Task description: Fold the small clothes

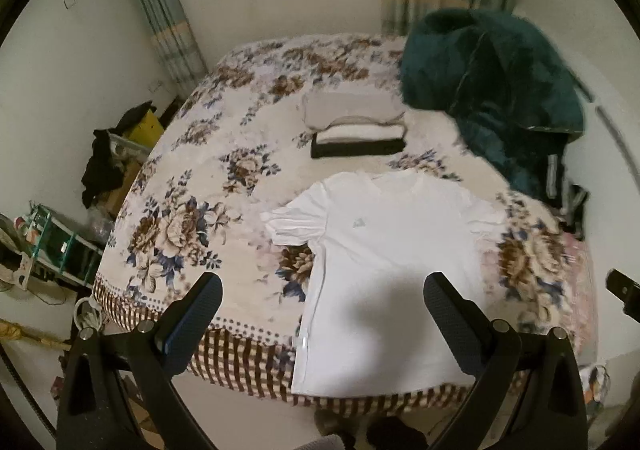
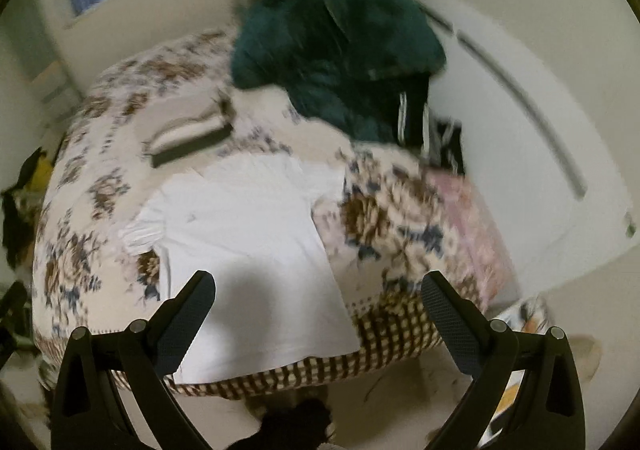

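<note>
Your left gripper (image 1: 322,290) and right gripper (image 2: 318,288) hung wide apart and empty above the white T-shirt (image 1: 384,250), spread flat at the near bed edge. Its hem overhung, so a pull could slide it off; beyond lay the folded stack (image 1: 356,130).

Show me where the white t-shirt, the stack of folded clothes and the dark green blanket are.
white t-shirt (image 1: 384,250): left wrist view, chest area.
stack of folded clothes (image 1: 356,130): left wrist view, front edge.
dark green blanket (image 2: 340,50): right wrist view, middle of the heap.

One white T-shirt (image 1: 384,250), three folded garments stacked (image 1: 356,128), one dark green blanket (image 1: 488,70), one floral bedspread (image 1: 192,186)
</note>
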Tool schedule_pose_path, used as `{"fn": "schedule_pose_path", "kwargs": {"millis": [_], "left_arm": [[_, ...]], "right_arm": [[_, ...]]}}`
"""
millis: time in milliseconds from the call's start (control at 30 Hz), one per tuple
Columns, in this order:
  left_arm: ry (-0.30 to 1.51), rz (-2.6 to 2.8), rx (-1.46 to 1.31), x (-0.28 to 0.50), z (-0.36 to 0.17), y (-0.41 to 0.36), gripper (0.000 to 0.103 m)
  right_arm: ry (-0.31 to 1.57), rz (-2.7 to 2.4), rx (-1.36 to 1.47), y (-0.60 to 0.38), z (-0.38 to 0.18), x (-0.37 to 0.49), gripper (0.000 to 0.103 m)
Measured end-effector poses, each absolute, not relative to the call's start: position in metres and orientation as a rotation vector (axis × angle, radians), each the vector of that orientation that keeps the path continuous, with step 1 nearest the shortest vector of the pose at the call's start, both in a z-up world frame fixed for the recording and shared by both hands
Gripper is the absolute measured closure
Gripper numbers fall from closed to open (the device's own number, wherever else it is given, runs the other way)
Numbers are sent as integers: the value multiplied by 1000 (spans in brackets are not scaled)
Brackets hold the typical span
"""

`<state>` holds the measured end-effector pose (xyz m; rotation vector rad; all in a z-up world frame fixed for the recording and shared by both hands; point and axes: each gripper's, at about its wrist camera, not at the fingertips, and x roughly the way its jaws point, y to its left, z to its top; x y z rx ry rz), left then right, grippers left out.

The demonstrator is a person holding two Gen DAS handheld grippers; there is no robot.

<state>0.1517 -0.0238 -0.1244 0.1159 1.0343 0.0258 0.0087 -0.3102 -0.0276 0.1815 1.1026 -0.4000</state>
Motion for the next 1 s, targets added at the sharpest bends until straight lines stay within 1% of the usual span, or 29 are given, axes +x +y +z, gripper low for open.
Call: {"fn": "schedule_pose_path", "kwargs": {"millis": [200,333,400,433,500,533,600,633,667,700,733,767,800,833,867,900,933,967,1000], "left_arm": [[1120,78,114,225,-216,-57,0],[1202,127,119,278,-292,-86,0],[1246,146,106,297,-326,-95,0],[1265,149,97,304,-341,-98,0],[1298,159,88,319,-371,-106,0],[1320,168,93,327,-394,-111,0],[1356,177,88,339,-419,-116,0],[1377,184,84,343,-435,-118,0],[1397,188,81,347,-448,-120,0],[1410,187,76,350,-457,-125,0],[1423,188,72,352,-467,-126,0],[1433,191,74,353,-476,-126,0],[1436,192,74,358,-481,-130,0],[1440,194,73,358,-486,-129,0],[1444,196,71,358,-491,-130,0],[1444,199,70,360,-494,-129,0],[1443,203,70,358,-496,-126,0],[1441,206,72,356,-498,-123,0],[1442,208,71,358,-499,-124,0]], "right_arm": [[1212,-518,319,-407,-150,84,0],[1278,-549,408,-468,-237,139,0],[1316,-563,460,-502,-288,168,0],[1329,-571,475,-509,-302,173,0],[1356,-585,551,-538,-351,199,0],[1360,-593,576,-543,-362,201,0],[1366,-604,670,-563,-401,213,0],[1367,-610,754,-577,-429,221,0],[1365,-611,807,-581,-443,222,0],[1362,-612,887,-590,-466,227,2],[1357,-617,930,-592,-477,227,5],[1335,-612,1025,-599,-500,231,13],[1326,-607,1074,-600,-512,233,21],[1316,-600,1170,-603,-535,236,26],[1300,-594,1242,-604,-548,237,36],[1276,-588,1304,-603,-559,238,44],[1233,-587,1366,-600,-570,240,47],[1208,-591,1383,-598,-572,240,53],[1167,-588,1397,-594,-574,243,68]]}}
